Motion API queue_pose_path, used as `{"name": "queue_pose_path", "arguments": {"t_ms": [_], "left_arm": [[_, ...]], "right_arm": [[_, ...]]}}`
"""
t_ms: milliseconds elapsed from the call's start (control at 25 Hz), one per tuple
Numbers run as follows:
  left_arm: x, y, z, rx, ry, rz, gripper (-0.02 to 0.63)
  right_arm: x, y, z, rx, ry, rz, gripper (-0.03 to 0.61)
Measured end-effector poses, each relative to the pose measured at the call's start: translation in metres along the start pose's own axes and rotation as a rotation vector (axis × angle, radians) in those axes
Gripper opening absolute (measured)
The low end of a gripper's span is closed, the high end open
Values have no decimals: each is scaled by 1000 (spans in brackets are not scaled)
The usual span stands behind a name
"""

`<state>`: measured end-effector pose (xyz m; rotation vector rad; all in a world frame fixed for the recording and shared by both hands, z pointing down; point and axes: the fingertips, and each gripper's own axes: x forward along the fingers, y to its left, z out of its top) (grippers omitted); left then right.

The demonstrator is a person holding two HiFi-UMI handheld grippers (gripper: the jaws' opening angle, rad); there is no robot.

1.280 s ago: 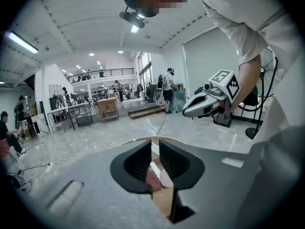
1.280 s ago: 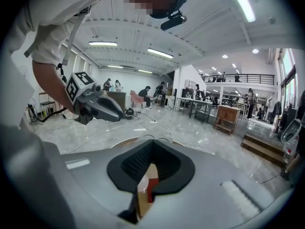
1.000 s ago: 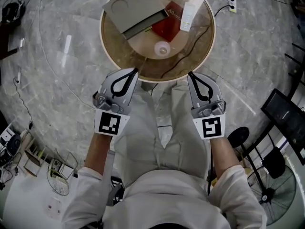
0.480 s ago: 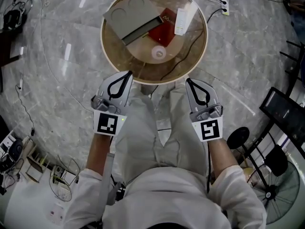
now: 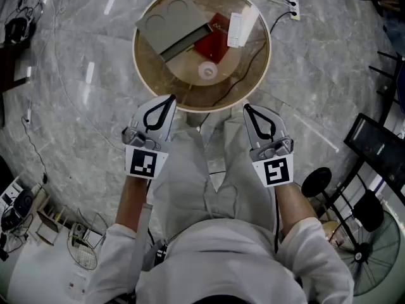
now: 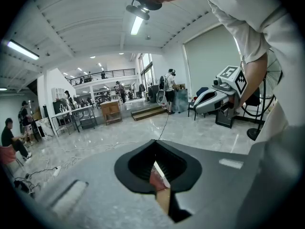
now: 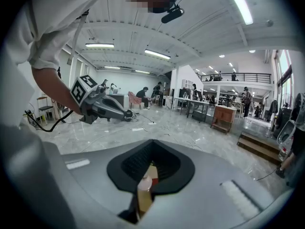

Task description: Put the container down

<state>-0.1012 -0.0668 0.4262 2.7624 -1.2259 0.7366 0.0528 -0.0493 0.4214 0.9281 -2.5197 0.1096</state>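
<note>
Looking down in the head view: round worktop (image 5: pixel 180 87) carries a grey tray (image 5: pixel 168 21), a red packet (image 5: pixel 215 40), a white box (image 5: pixel 235 29) and the small pale container (image 5: pixel 207 71). The container stands near the worktop's centre, apart from both tools. Left hand-held gripper (image 5: pixel 172 97) and right hand-held gripper (image 5: pixel 246 106) hang before the person's chest, by the near rim, jaws together, nothing between them.

Left gripper view: left hand-held gripper (image 6: pixel 153 142) jaws meet at the tips. Only a sliver of worktop shows through the gap. The right hand-held gripper (image 6: pixel 196 108) is visible off to the side.

Right gripper view: right hand-held gripper (image 7: pixel 152 141) likewise closed and empty. The left hand-held gripper (image 7: pixel 127 114) shows at the left.
</note>
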Motion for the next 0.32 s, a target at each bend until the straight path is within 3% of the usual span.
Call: {"name": "queue_pose_path", "arguments": {"t_ms": [320], "left_arm": [[1, -3, 3, 3, 6, -4, 5]], "right_arm": [[-4, 1, 0, -19, 16, 13, 5]]}}
